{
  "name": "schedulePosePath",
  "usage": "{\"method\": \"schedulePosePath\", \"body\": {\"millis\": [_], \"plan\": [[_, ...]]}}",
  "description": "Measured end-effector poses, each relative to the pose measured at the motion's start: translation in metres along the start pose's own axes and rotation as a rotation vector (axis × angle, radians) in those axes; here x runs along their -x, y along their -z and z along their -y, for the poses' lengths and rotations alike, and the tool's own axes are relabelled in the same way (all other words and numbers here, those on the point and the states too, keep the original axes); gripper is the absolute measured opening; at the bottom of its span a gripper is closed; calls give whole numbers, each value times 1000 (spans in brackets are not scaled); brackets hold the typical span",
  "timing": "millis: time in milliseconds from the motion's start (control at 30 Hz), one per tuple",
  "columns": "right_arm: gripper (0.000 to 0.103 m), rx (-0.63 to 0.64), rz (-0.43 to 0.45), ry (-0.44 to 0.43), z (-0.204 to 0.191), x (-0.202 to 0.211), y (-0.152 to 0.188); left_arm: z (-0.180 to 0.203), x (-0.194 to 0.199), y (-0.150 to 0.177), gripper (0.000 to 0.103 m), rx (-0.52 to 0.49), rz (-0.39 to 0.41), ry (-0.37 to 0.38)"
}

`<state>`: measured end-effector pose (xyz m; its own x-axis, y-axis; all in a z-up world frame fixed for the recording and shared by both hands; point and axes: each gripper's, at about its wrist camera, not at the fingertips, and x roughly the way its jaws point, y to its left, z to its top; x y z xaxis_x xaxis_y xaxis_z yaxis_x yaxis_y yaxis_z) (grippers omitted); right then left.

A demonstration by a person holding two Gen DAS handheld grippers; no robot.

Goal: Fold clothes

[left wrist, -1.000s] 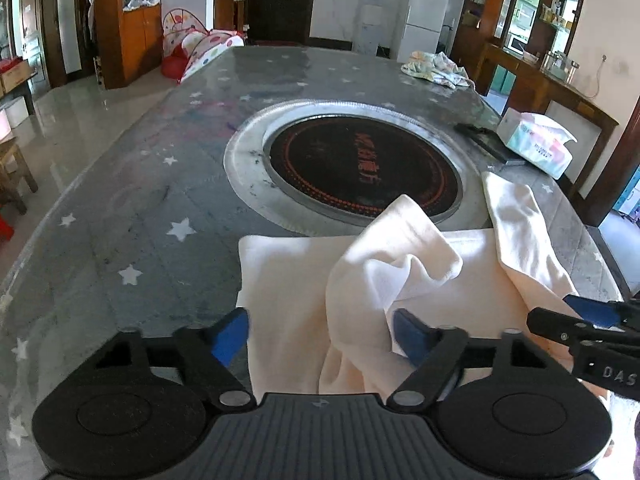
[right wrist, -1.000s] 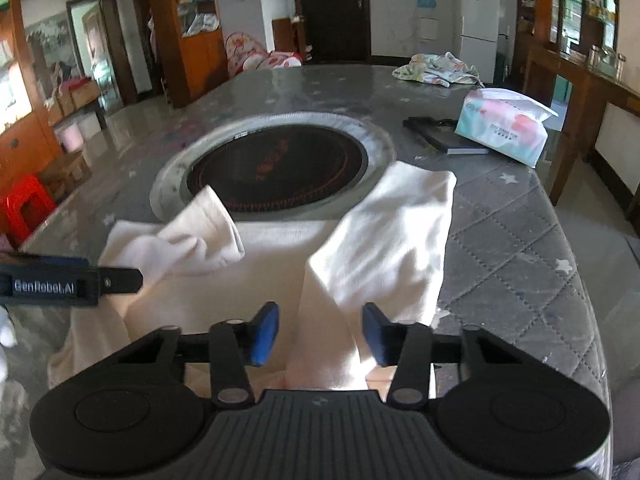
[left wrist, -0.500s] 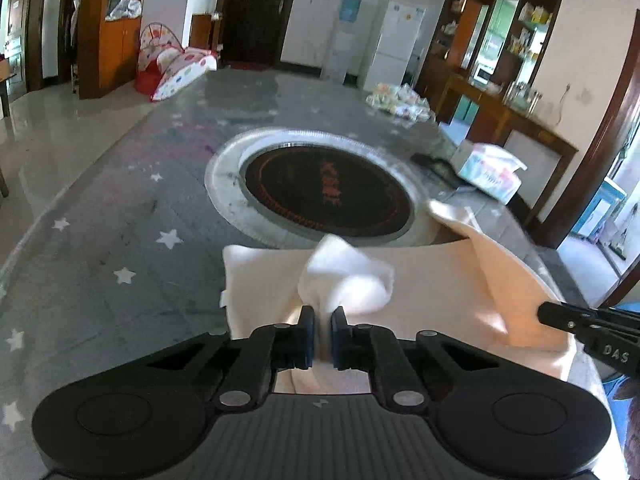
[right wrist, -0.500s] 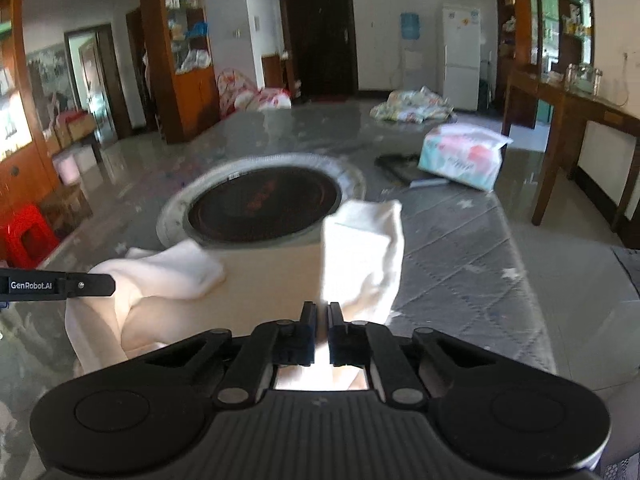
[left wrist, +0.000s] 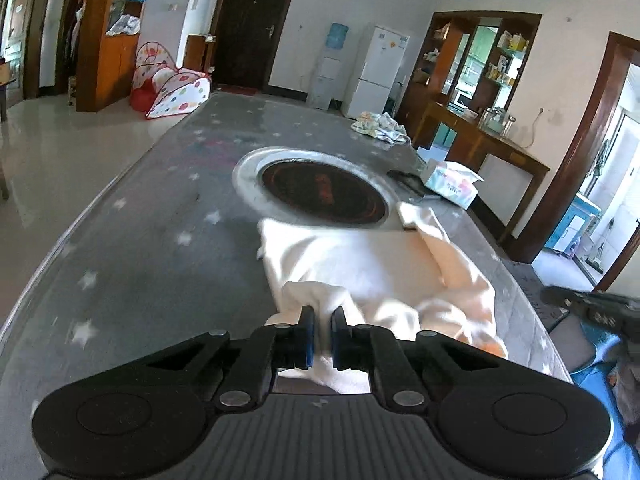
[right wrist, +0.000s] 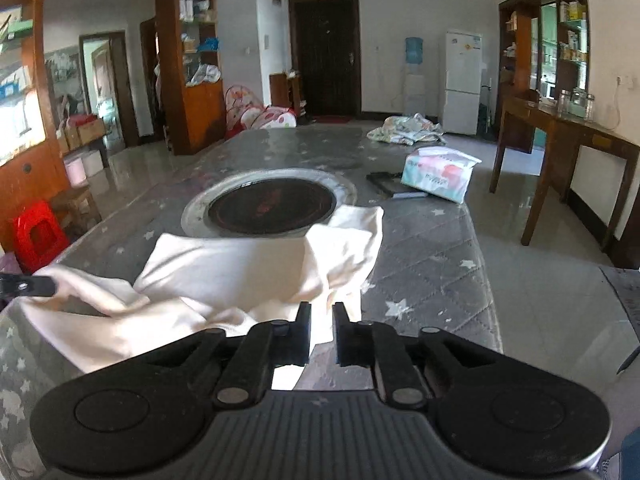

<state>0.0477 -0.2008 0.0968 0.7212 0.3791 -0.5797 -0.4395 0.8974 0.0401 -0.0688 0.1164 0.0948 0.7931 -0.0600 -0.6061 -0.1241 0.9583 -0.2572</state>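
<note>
Pinching cream cloth (left wrist: pixel 372 272): left tongs (left wrist: pixel 322 322). Right tongs (right wrist: pixel 321 318) opening, cloth between. Cooktop (right wrist: pixel 272 207) writing unreadable.

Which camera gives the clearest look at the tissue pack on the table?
The right wrist view: the pastel plastic tissue pack sits fairly sharp and unobstructed, beside a flat black object on the grey star-patterned table. In the left wrist view the pack is smaller, near the table's far right edge and slightly motion-blurred.
</note>
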Motion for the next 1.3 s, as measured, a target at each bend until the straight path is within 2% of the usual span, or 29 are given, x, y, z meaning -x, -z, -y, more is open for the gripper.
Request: {"method": "schedulePosePath", "body": {"millis": [100,133,267,400,667,700,767,800,867,1000,1100,1200,1300], "plan": [[31,8,-14,-10,-6,-9,0,-13,10,17,9,25,-22,-21],[33,14,-16,-14,-10,-14,-2,-17,11,22,9,30,-29,-30],[35,24,-30,-12,-17,-40,-9,-32,9,35,9,49,-47,-84],[37,1,-69,-14,-18,-75,-19,-45,12,45,9,66,-64,-102],[36,26,-142,-8,-39,-150,-39,-69,19,52,9,93,-78,-155],[34,38,-161,1,-42,-156,-38,-71,19,52,9,98,-80,-159],[19,62,-195,19,-46,-167,-36,-77,20,52,9,110,-81,-165],[7,76,-194,24,-47,-166,-34,-79,21,53,9,114,-82,-166],[3,103,-175,38,-46,-155,-31,-82,21,52,9,114,-84,-166],[2,143,-121,72,-35,-113,-24,-82,19,51,9,88,-88,-164],[2,147,-78,118,-22,-67,-12,-83,19,50,9,67,-85,-161],[2,105,-60,152,-6,-23,10,-86,19,49,9,59,-87,-160],[3,15,-93,169,9,9,42,-87,20,51,9,41,-93,-162]]}}
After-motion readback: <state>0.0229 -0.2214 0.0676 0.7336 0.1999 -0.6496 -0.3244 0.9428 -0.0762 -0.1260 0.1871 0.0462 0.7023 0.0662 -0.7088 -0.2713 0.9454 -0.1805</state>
